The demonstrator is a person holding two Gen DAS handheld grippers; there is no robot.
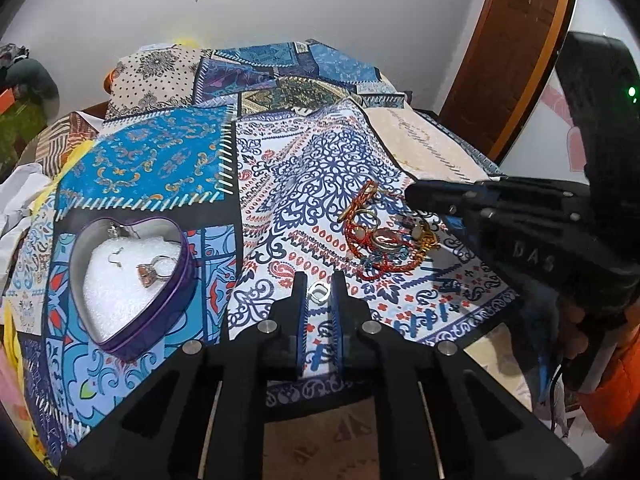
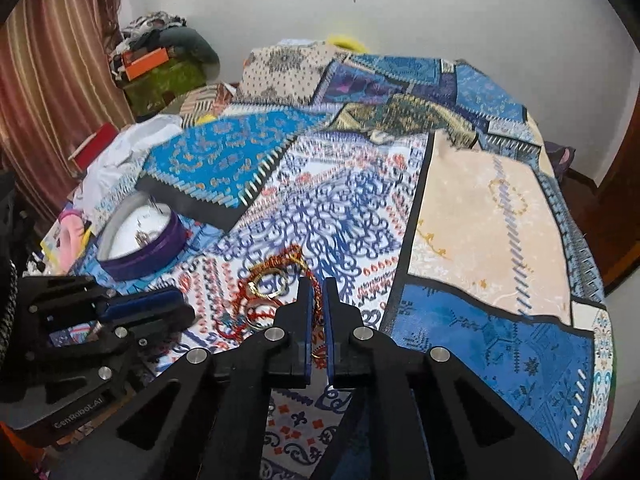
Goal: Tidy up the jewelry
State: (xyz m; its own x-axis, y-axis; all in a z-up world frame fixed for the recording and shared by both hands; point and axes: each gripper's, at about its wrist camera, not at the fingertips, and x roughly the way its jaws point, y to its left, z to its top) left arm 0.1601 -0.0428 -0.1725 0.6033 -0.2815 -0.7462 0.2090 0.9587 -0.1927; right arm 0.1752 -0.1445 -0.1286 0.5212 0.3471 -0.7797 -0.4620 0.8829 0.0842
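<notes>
Holding a small silver ring (image 1: 319,293) between its nearly closed pads, left gripper (image 1: 320,286) sits low centre in the left wrist view.

- Tin (image 1: 132,280): heart-shaped, purple wall, white lining, open; lies at lower left of that view, just left of the left gripper and well apart from the right gripper (image 1: 416,196). Already holds a pink-stoned ring (image 1: 154,270) and small earrings.
- Pile (image 1: 384,240): red cords, gold bangles, stones, tangled on the patterned cloth (image 1: 320,168); centre right, up and right of the left gripper.
- Right gripper, right wrist view (image 2: 318,292): clenched on a red-and-gold cord (image 2: 316,300) at the pile's edge; what hangs from the cord cannot be told.
- Bearing: tin lies to the left of both tools; left hand is much nearer. Judged next move: a short carry left to the tin.
</notes>
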